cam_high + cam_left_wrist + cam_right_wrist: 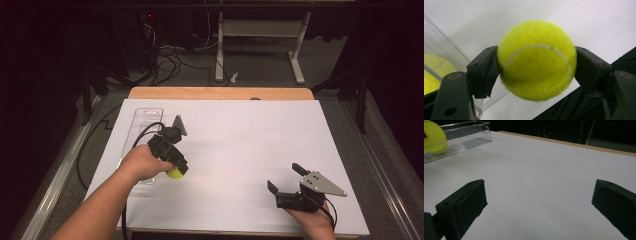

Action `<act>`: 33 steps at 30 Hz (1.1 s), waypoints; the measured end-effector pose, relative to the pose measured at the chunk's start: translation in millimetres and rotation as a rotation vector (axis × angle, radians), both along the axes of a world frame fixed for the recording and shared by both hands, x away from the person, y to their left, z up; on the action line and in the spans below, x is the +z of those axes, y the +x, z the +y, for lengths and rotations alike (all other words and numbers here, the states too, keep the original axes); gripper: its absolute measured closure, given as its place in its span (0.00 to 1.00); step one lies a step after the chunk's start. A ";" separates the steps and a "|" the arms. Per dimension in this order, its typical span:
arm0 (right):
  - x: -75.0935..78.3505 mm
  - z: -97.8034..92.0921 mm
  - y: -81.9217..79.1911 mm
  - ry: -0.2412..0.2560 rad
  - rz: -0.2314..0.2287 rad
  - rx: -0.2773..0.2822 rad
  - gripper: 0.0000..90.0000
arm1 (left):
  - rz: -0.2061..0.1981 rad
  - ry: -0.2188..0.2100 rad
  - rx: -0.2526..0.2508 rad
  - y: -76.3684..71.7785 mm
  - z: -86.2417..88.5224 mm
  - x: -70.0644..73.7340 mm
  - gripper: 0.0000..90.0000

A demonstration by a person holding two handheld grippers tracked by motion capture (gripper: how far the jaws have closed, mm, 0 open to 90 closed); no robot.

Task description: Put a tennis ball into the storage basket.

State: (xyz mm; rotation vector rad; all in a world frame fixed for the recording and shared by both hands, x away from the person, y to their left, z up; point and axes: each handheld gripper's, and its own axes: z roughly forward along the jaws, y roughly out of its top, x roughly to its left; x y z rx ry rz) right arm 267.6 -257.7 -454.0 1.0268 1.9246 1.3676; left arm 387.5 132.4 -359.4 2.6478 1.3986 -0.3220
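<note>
Left gripper view, tennis ball [536, 60] unbranded, left gripper [176, 167] jaws clamping it, right gripper [286, 182] jaws wide apart, empty

You've got a yellow-green tennis ball [536, 60] with a white seam, black left gripper [536, 62], clear plastic tray [145, 120], white table sheet [250, 145], tan edge.

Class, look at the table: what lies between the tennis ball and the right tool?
Nothing: the high view shows bare white table sheet between the tennis ball, held in the left tool, and the open right tool.
</note>
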 end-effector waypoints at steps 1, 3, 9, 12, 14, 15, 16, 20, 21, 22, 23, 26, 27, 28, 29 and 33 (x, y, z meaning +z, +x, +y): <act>0.0 0.1 0.0 0.000 -0.001 0.000 0.00 | -0.003 0.000 0.005 0.4 2.0 2.2 0.30; -0.1 -0.1 0.3 -0.002 -0.001 0.001 0.00 | -0.005 -0.001 0.010 1.0 4.9 5.2 0.30; -0.8 0.7 0.6 -0.002 0.005 0.007 0.00 | -0.015 0.017 0.019 2.3 13.0 13.1 0.30; -0.9 1.9 0.5 -0.003 0.005 0.013 0.00 | -0.021 0.015 0.031 3.3 16.7 16.9 0.30; -0.6 2.3 0.3 -0.003 0.003 0.015 0.00 | -0.021 0.013 0.033 3.7 18.9 19.4 0.30; -0.6 2.4 0.2 -0.003 0.002 0.015 0.00 | -0.022 0.012 0.036 3.9 20.2 20.9 0.30; -0.7 2.4 0.2 -0.001 0.003 0.016 0.00 | -0.022 0.010 0.038 4.2 21.4 22.4 0.30; -0.8 1.8 0.5 0.001 0.005 0.016 0.00 | -0.030 0.010 0.048 5.1 25.9 29.1 0.30; -0.7 1.8 0.5 0.003 0.006 0.015 0.00 | -0.029 0.009 0.047 5.3 26.6 30.3 0.30; -0.7 1.8 0.5 0.003 0.005 0.014 0.00 | -0.032 0.007 0.049 5.4 27.7 32.0 0.30; -0.7 1.7 0.3 0.002 0.004 0.015 0.00 | -0.032 0.009 0.052 5.6 29.1 34.2 0.30; -0.5 1.8 0.0 0.003 0.002 0.015 0.00 | -0.037 0.012 0.061 6.3 33.1 39.2 0.30; -0.5 1.7 0.0 0.003 0.001 0.015 0.00 | -0.038 0.013 0.064 6.6 34.9 41.0 0.30; -0.5 1.7 0.0 0.002 0.001 0.014 0.00 | -0.042 0.013 0.070 7.1 37.7 43.2 0.30; -0.5 1.5 0.0 0.002 0.000 0.014 0.00 | -0.043 0.015 0.071 7.3 38.7 44.0 0.30; -0.5 1.4 0.0 0.001 -0.001 0.013 0.00 | -0.051 0.025 0.089 8.5 47.2 47.0 0.30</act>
